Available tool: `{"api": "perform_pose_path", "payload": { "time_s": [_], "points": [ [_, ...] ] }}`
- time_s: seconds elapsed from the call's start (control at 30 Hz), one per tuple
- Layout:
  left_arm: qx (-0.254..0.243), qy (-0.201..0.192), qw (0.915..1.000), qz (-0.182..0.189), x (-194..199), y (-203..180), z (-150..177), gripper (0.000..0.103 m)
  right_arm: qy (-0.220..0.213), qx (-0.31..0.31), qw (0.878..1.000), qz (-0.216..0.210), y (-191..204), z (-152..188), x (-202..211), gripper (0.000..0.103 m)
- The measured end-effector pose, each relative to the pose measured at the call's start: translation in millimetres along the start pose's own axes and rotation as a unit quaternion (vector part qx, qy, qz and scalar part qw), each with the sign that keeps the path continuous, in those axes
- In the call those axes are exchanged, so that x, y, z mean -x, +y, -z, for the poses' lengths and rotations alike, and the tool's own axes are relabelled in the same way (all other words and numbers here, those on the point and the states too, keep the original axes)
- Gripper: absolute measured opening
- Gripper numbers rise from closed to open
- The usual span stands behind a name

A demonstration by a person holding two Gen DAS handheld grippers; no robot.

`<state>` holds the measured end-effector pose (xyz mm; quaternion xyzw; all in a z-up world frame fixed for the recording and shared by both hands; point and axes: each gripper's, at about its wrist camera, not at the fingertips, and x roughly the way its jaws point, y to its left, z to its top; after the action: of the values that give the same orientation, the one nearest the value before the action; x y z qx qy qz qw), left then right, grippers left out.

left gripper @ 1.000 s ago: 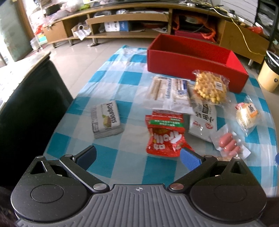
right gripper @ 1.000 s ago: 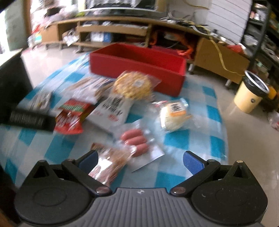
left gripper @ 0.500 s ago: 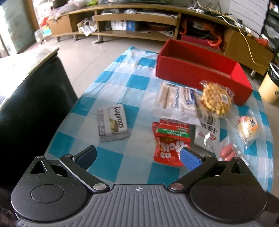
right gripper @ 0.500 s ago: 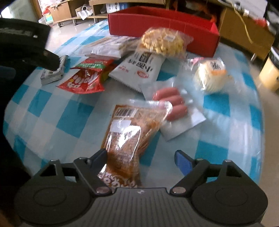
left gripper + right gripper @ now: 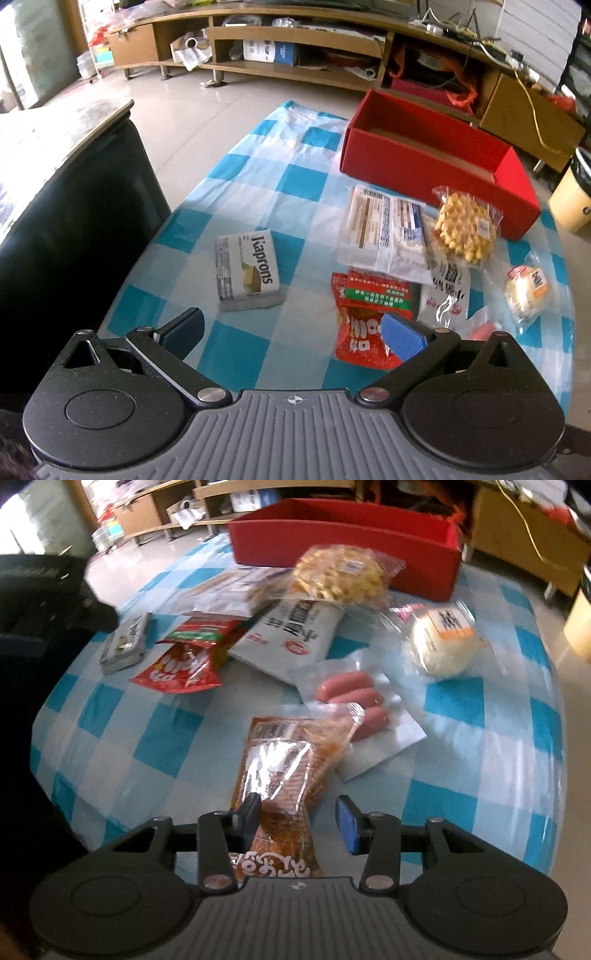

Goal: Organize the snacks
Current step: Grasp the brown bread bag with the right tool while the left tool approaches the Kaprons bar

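Observation:
Several snack packets lie on the blue-checked cloth (image 5: 166, 746). My right gripper (image 5: 299, 819) hangs over the near end of a brown-orange snack packet (image 5: 280, 768). Its jaws are closing around it: the left pad touches the wrapper, while the right pad (image 5: 345, 823) still stands apart. Beyond lie a sausage pack (image 5: 351, 698), a wrapped bun (image 5: 443, 642), a white packet (image 5: 295, 631) and a waffle bag (image 5: 340, 576). The red box (image 5: 424, 162) stands empty at the back. My left gripper (image 5: 291, 334) is open above the cloth, with a Kaprons box (image 5: 247, 273) and a red snack bag (image 5: 365, 321) ahead of it.
A dark cabinet (image 5: 55, 221) borders the table on the left. A yellow bin (image 5: 569, 195) stands on the floor at the right. A long wooden shelf unit (image 5: 295, 55) runs along the back. Bare cloth lies left of the Kaprons box.
My right gripper has sunk and tipped down over the brown-orange packet, and its jaws have narrowed from wide open. My left gripper has drawn back a little and stays open.

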<state>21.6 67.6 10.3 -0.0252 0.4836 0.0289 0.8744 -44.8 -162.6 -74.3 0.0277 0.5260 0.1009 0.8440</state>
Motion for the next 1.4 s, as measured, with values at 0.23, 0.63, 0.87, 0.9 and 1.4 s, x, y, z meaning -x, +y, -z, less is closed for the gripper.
{"api": "perform_pose_path", "payload": {
  "time_s": [0.23, 0.63, 0.87, 0.9, 1.4],
  "points": [
    [0.057, 0.005, 0.9983, -0.006, -2, 41, -16, 0.103, 0.022, 0.029, 0.999, 0.036, 21, 3, -20, 0.080],
    [0.081, 0.062, 0.9925, -0.067, -75, 37, -44, 0.103, 0.046, 0.053, 0.997, 0.035, 33, -1, -39, 0.101],
    [0.095, 0.119, 0.9843, -0.089, -124, 39, -45, 0.099, 0.024, 0.038, 0.999, 0.025, 18, -3, -28, 0.078],
    [0.112, 0.118, 0.9833, -0.081, -126, 45, -42, 0.099, 0.022, 0.037, 0.999, 0.023, 16, -3, -26, 0.075],
    [0.060, 0.117, 0.9905, -0.040, -70, 33, -8, 0.066, 0.009, -0.045, 0.999, -0.020, -15, -5, -11, 0.032]
  ]
}}
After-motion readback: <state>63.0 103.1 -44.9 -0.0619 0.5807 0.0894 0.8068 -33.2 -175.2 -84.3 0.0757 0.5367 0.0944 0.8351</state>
